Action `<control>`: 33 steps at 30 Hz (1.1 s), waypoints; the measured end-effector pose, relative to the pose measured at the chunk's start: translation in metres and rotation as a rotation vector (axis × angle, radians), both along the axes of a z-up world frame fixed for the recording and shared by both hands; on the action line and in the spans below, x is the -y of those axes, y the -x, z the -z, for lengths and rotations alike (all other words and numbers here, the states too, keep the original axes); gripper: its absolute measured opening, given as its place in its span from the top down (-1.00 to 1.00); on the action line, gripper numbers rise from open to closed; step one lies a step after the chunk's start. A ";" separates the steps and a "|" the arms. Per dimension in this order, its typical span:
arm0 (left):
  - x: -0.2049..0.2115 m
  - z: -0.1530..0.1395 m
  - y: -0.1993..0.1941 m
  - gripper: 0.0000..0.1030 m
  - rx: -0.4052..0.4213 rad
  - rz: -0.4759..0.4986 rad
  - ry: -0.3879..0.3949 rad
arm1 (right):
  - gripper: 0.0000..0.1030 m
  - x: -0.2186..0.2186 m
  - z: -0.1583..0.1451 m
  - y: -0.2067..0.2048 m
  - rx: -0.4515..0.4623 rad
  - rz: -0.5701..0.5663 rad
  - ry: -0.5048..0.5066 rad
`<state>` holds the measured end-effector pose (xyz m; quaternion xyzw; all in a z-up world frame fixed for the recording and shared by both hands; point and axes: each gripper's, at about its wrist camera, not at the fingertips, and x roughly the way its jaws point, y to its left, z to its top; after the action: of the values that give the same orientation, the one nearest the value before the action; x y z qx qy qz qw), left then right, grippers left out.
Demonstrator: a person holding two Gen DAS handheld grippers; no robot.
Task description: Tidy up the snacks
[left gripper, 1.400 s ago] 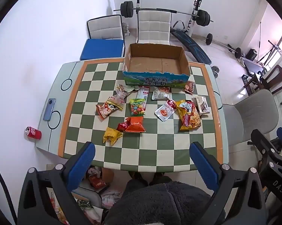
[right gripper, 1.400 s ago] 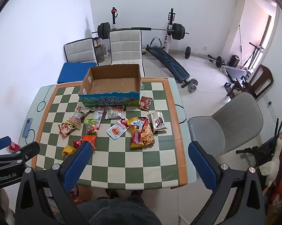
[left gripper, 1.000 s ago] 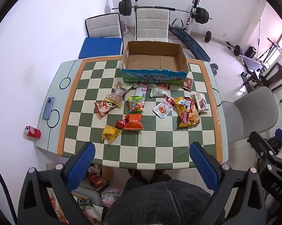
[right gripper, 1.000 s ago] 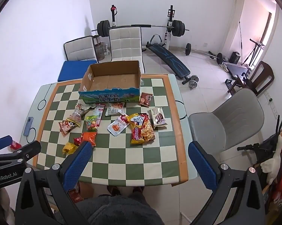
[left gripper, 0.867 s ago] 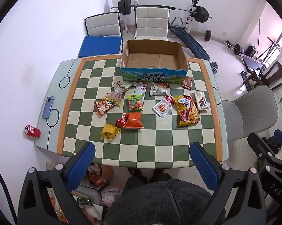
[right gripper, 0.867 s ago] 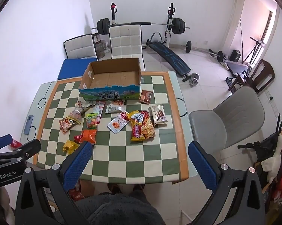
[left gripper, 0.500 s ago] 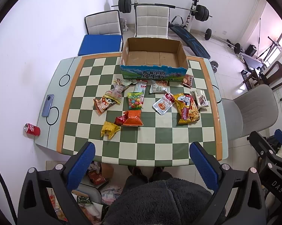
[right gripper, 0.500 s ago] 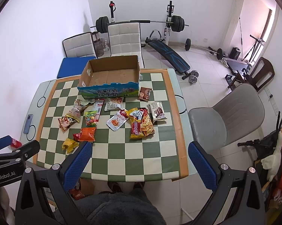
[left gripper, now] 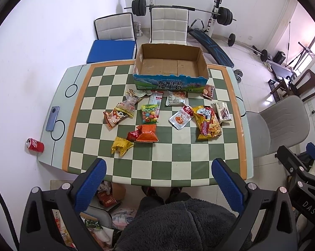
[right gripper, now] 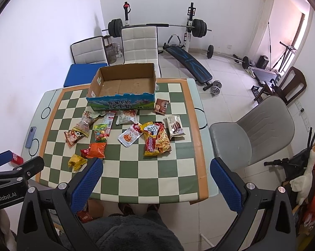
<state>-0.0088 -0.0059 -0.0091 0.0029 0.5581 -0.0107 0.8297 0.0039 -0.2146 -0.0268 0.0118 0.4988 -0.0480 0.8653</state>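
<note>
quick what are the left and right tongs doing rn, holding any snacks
Left tongs: open, holding nothing, held high above the table.
Right tongs: open, holding nothing, also high above the table.

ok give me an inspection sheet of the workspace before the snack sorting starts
surface: checkered table, near half bare.
job's things: cardboard box at the far edge, nothing inside; snack packets loose in front of it, among them a candy bag, an orange chip bag, a noodle pack and a wafer pack.
clutter: phone and cola can at the table's left edge.
grippers: left gripper and right gripper both open, holding nothing, above the near edge.
cables: nothing seen.
surroundings: chairs, barbell rack, grey chair.
</note>
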 end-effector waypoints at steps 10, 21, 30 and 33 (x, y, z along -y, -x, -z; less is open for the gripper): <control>0.001 -0.004 -0.002 -1.00 -0.004 -0.004 -0.005 | -1.00 -0.001 0.000 -0.001 0.000 0.001 0.000; 0.001 -0.005 -0.003 -1.00 -0.003 -0.005 -0.004 | -1.00 -0.001 -0.001 -0.002 0.001 0.000 -0.004; 0.002 -0.005 -0.003 -1.00 -0.001 -0.005 -0.005 | -1.00 -0.003 -0.004 -0.004 0.007 0.001 -0.001; 0.002 -0.006 -0.004 -1.00 -0.001 -0.005 -0.005 | -1.00 -0.002 -0.004 -0.004 0.008 0.001 -0.003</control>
<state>-0.0049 -0.0076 -0.0028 0.0035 0.5585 -0.0073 0.8294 0.0079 -0.2123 -0.0224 0.0134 0.4953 -0.0475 0.8673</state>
